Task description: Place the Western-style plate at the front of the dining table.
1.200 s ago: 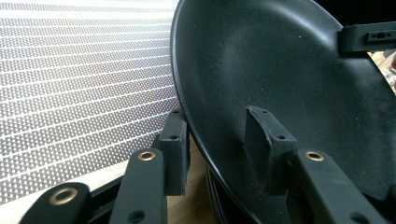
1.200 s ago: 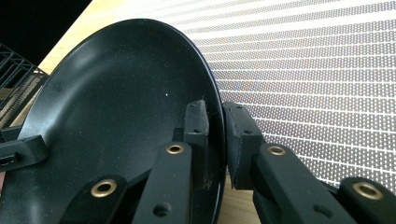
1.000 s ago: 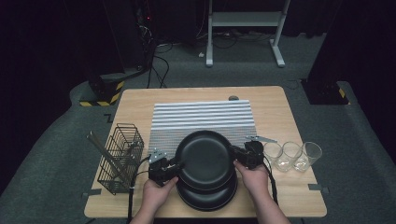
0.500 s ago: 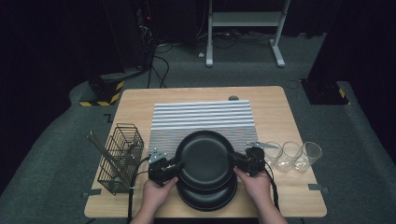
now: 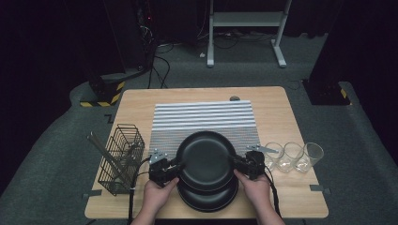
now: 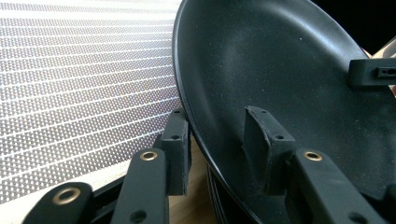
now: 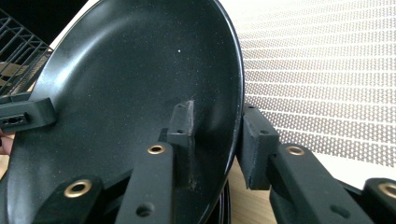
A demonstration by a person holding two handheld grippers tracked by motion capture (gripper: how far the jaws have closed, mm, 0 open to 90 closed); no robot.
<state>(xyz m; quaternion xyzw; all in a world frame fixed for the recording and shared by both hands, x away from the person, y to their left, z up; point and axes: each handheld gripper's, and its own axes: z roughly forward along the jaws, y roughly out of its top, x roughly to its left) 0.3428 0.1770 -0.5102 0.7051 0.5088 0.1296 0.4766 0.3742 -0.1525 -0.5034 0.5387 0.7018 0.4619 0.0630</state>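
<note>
A: Worktop (image 5: 141, 108) first: pale wood, with a striped drying mat (image 5: 204, 117) over its middle, a wire rack (image 5: 123, 157) at the left and three clear glasses (image 5: 293, 157) in a row at the right.

B: And the job in hand?

A: The black plates. A top plate (image 5: 206, 160) is being lifted off the plate stack (image 5: 209, 199) at the near edge. It sits tilted, its far rim over the mat, its near part above the stack.

B: Who holds it?

A: Both sides. The left hand-held gripper (image 6: 219, 140) pinches the plate's left rim, one jaw inside the bowl, one under it. The right hand-held gripper (image 7: 217, 135) straddles the opposite rim the same way; its jaws have just been closing, rim between them, and the outer pad looks to sit just beside the edge, so I'd call that grip less sure.

B: What step is this, then?

A: I'd judge it the carry: plate freed from the stack, not yet laid on the mat.

B: Next?

A: Probably both hands travelling forward together, level, then lowering the plate flat onto the stripes before either gripper lets go. Uneven motion could let the rim slide out.
</note>
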